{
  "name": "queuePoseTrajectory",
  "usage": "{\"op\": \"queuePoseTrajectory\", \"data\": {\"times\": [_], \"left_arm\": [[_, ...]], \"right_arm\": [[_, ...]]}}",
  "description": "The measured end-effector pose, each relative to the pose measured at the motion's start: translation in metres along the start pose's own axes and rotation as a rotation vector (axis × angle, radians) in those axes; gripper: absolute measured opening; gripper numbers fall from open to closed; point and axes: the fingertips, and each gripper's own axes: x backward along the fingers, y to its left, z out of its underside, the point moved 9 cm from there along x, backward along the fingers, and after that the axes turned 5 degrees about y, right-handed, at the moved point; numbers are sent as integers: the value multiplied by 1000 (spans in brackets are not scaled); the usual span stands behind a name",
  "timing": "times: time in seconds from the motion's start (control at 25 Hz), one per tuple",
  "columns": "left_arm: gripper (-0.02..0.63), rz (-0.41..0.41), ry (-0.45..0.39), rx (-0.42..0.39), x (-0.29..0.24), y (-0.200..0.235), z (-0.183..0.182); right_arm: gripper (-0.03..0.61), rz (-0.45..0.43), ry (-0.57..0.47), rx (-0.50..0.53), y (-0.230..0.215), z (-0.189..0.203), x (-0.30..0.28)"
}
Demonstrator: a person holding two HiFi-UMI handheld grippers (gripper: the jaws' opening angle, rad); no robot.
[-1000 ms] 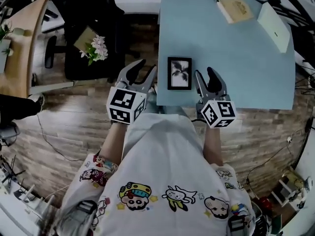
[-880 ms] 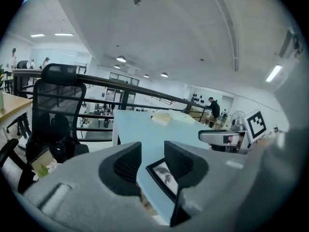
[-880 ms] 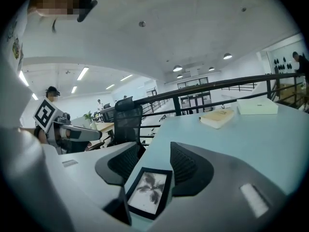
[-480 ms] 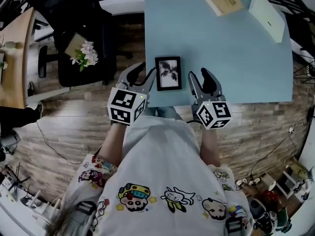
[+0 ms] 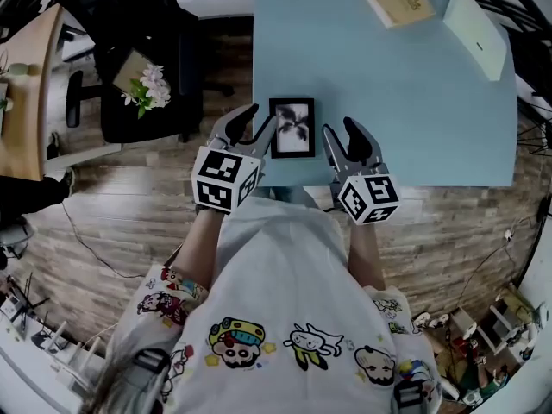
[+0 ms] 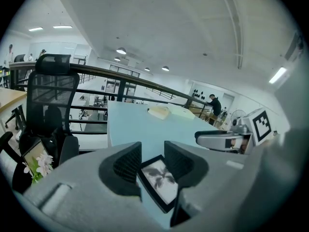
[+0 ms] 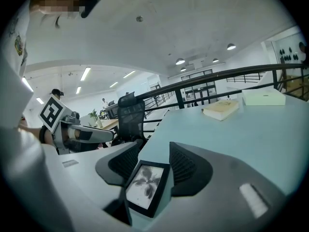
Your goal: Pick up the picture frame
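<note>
A small black picture frame (image 5: pixel 291 128) with a dark leaf print lies flat on the light blue table (image 5: pixel 388 93), close to its near edge. My left gripper (image 5: pixel 255 126) stands open just left of the frame, its inner finger beside the frame's left side. My right gripper (image 5: pixel 343 138) stands open just right of the frame. In the left gripper view the frame (image 6: pixel 159 180) shows low between the open jaws (image 6: pixel 152 159). The right gripper view likewise shows the frame (image 7: pixel 145 187) between open jaws (image 7: pixel 150 162). Neither gripper holds anything.
A tan book (image 5: pixel 395 0) and a white box (image 5: pixel 474 31) lie at the table's far right. A black office chair (image 5: pixel 142 67) carrying a small bouquet (image 5: pixel 148 89) stands left of the table. A wooden desk (image 5: pixel 21 102) is further left, over plank flooring.
Both grippers have come in closer to the frame's two sides, the left one more than the right. Their jaws remain open.
</note>
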Motion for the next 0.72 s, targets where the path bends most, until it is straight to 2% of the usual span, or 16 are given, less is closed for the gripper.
{"op": "queuePoseTrajectory", "data": {"times": [0.72], "left_arm": [[141, -11, 141, 90, -36, 6, 52]], "right_arm": [[199, -27, 97, -62, -7, 41, -28]]}}
